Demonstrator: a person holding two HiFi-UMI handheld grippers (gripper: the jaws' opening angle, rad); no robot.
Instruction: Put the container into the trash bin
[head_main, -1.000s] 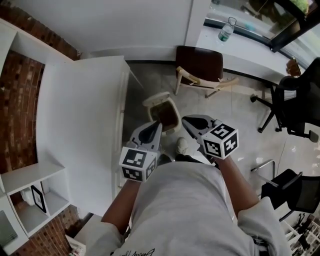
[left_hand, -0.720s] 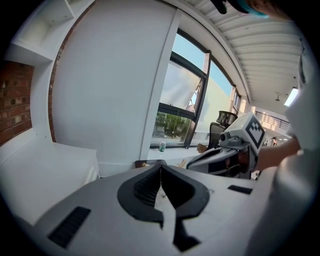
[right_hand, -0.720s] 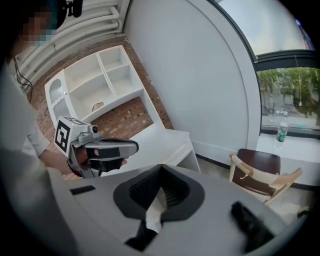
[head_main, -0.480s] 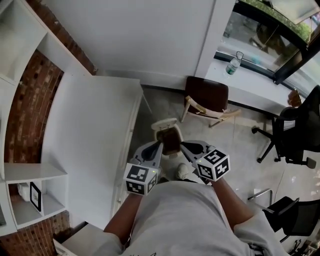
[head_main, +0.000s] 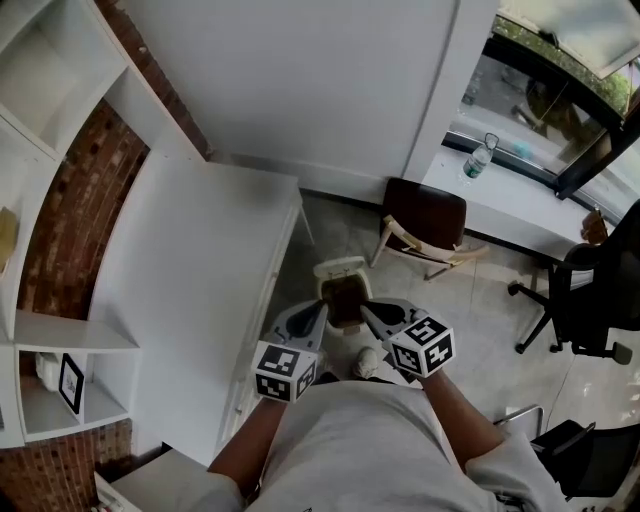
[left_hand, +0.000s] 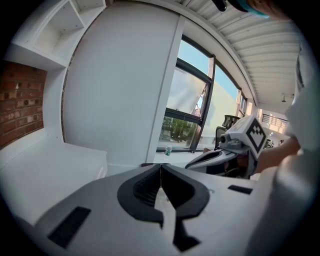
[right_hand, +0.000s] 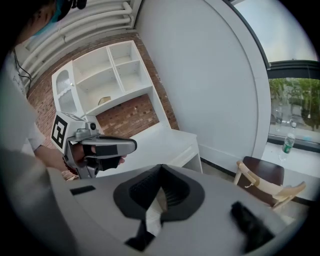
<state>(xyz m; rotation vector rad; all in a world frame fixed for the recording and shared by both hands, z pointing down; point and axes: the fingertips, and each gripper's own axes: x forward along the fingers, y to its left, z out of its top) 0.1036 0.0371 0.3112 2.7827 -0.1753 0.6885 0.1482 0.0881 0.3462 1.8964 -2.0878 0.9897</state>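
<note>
The white trash bin (head_main: 342, 267) stands on the floor beside the desk, lid up, its inside dark brown. No separate container shows in any view. My left gripper (head_main: 322, 306) and right gripper (head_main: 364, 307) hang side by side over the bin's near edge. Both are shut, with nothing between the jaws. In the left gripper view the left gripper (left_hand: 160, 168) has its jaws pressed together, and the right gripper (left_hand: 187, 166) is seen beside it. In the right gripper view the right gripper (right_hand: 160, 167) is likewise shut, with the left gripper (right_hand: 133, 145) to its left.
A white desk (head_main: 190, 270) runs along the left, with white shelves (head_main: 60, 90) on a brick wall. A wooden chair (head_main: 425, 215) stands just past the bin. A water bottle (head_main: 476, 158) sits on the window ledge. An office chair (head_main: 590, 290) is at the right. My shoe (head_main: 366, 362) is near the bin.
Both grippers have risen a little, still shut and side by side at the bin. The head view has tipped up, so the bin looks smaller and more wall and shelving shows.
</note>
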